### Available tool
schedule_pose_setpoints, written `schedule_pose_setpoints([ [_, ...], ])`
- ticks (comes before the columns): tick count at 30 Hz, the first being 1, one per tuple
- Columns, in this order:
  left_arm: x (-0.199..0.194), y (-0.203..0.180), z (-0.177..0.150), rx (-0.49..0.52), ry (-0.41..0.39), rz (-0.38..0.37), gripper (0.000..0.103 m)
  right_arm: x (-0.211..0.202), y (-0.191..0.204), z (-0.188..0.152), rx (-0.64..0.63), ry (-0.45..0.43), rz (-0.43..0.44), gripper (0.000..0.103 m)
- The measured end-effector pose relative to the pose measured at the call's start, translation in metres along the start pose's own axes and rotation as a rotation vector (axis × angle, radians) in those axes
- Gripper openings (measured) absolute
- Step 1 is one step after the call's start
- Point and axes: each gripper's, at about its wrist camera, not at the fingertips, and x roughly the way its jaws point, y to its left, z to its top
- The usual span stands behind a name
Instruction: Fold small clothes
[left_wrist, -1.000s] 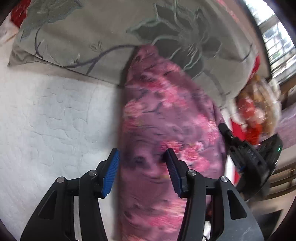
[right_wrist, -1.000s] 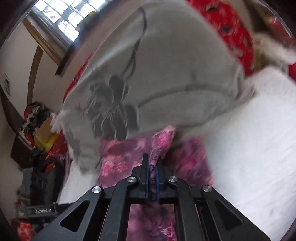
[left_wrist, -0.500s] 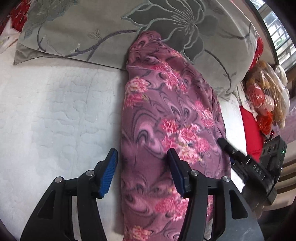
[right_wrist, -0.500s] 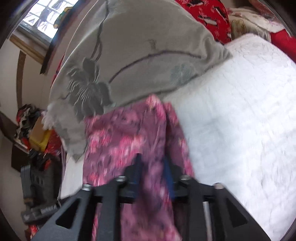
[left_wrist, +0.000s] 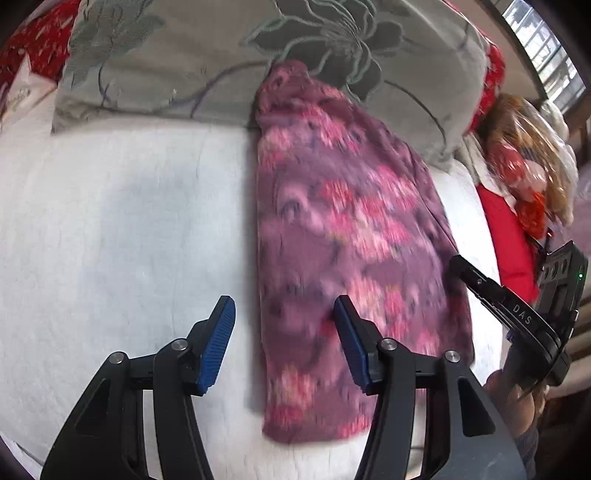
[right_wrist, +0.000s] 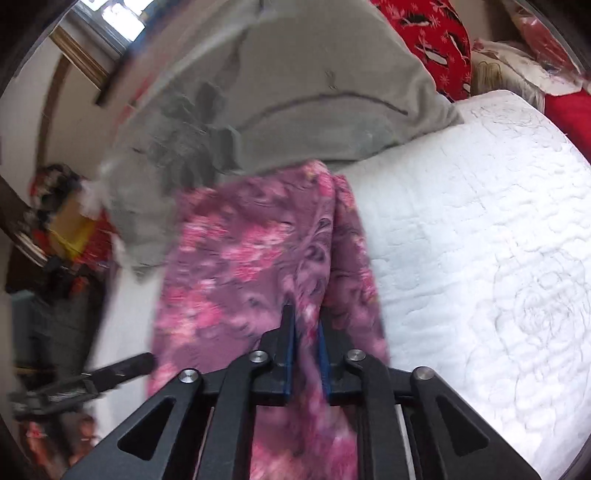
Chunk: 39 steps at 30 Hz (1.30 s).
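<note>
Between the wide-apart blue pads of the left gripper (left_wrist: 282, 341) lay nothing gripped, the right gripper (right_wrist: 306, 347) pinched the floral garment (left_wrist: 343, 240), lengthwise-folded on the white quilt (left_wrist: 122, 229), top against the pillow (left_wrist: 221, 55); crosswise folds probably remained.

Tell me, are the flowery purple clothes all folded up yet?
Partly. The purple flowery garment already lies as a long narrow strip on the white quilt, its far end against the grey pillow. The left gripper is open, holding nothing; the right gripper has cloth between its fingers. Folding the strip shorter looks left to do.
</note>
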Motion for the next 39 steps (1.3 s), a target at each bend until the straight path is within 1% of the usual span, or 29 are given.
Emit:
schedule_pose_setpoints([
  [3,0.010,0.006,-0.022,-0.031,0.037,-0.032,0.059,-0.013,-0.011,-0.023,-0.004,0.039,-0.012,0.034],
  [5,0.026,0.006,-0.032,-0.059,0.093,-0.020,0.059,-0.011,-0.022,-0.042,0.008,0.097,-0.024,0.034],
  [6,0.031,0.007,-0.037,-0.081,0.116,-0.021,0.059,-0.012,-0.025,-0.050,-0.001,0.115,-0.032,0.025],
  [7,0.029,0.004,-0.040,-0.082,0.106,-0.024,0.059,-0.019,-0.023,-0.055,-0.021,0.096,-0.034,0.018],
  [8,0.027,0.003,-0.041,-0.074,0.098,-0.019,0.059,-0.029,-0.020,-0.057,-0.039,0.067,-0.017,0.008],
  [10,0.024,-0.002,-0.044,-0.048,0.088,-0.001,0.059,-0.052,-0.013,-0.059,-0.071,-0.016,0.004,0.008],
  [11,0.024,-0.003,-0.047,-0.045,0.090,0.005,0.059,-0.056,-0.014,-0.061,-0.070,-0.035,0.002,0.008],
  [12,0.026,-0.002,-0.048,-0.047,0.098,0.012,0.059,-0.053,-0.018,-0.063,-0.057,-0.023,-0.007,0.008],
  [14,0.026,-0.002,-0.047,-0.061,0.107,-0.005,0.059,-0.031,-0.032,-0.071,-0.037,0.084,-0.080,0.008],
  [15,0.020,-0.001,-0.045,-0.068,0.099,-0.029,0.059,-0.025,-0.036,-0.074,-0.025,0.113,-0.084,0.009],
  [17,0.005,0.003,-0.036,-0.065,0.046,-0.067,0.059,-0.038,-0.034,-0.066,-0.004,0.074,-0.066,0.015],
  [19,-0.006,0.006,-0.021,-0.069,-0.005,-0.067,0.059,-0.049,-0.029,-0.052,0.002,0.006,-0.067,0.016],
  [20,-0.008,0.007,-0.007,-0.077,-0.029,-0.070,0.059,-0.053,-0.026,-0.041,0.002,-0.035,-0.057,0.017],
  [21,-0.009,0.008,0.003,-0.083,-0.035,-0.073,0.059,-0.052,-0.022,-0.029,0.004,-0.062,-0.048,0.026],
  [22,-0.007,0.008,0.018,-0.088,-0.042,-0.073,0.059,-0.046,-0.018,-0.016,0.007,-0.070,-0.044,0.039],
  [23,-0.004,0.006,0.031,-0.089,-0.047,-0.064,0.059,-0.037,-0.013,-0.001,0.004,-0.071,-0.043,0.044],
  [24,0.001,0.004,0.043,-0.087,-0.050,-0.046,0.059,-0.023,-0.006,0.010,-0.003,-0.068,-0.053,0.047],
  [27,0.020,0.005,0.071,-0.100,-0.037,-0.007,0.059,0.022,0.007,0.041,0.000,-0.045,-0.108,0.047],
  [29,0.027,0.011,0.075,-0.123,-0.026,-0.008,0.059,0.046,0.006,0.052,0.019,-0.037,-0.138,0.046],
  [30,0.034,0.013,0.080,-0.138,-0.017,-0.009,0.059,0.059,0.004,0.058,0.026,-0.018,-0.152,0.042],
  [31,0.040,0.014,0.083,-0.144,-0.013,-0.014,0.059,0.067,0.002,0.061,0.029,-0.002,-0.149,0.019],
  [32,0.044,0.015,0.085,-0.147,-0.014,-0.020,0.059,0.068,0.004,0.064,0.022,-0.021,-0.139,0.004],
  [33,0.050,0.016,0.086,-0.144,-0.019,-0.019,0.059,0.062,0.006,0.066,0.013,-0.064,-0.128,0.004],
  [34,0.054,0.017,0.086,-0.140,-0.019,-0.021,0.064,0.056,0.006,0.066,0.012,-0.111,-0.121,0.004],
  [35,0.059,0.017,0.085,-0.139,-0.019,-0.019,0.067,0.054,0.003,0.065,0.022,-0.135,-0.132,0.004],
  [36,0.064,0.017,0.085,-0.138,-0.022,-0.015,0.070,0.065,-0.003,0.063,0.036,-0.087,-0.160,0.004],
  [37,0.061,0.018,0.084,-0.136,-0.024,-0.014,0.070,0.077,-0.008,0.061,0.038,-0.025,-0.184,0.004],
  [38,0.056,0.016,0.084,-0.128,-0.026,-0.005,0.070,0.081,-0.009,0.058,0.029,-0.014,-0.190,0.004],
  [39,0.050,0.015,0.083,-0.120,-0.027,0.002,0.070,0.074,-0.004,0.059,0.012,-0.040,-0.199,0.005],
])
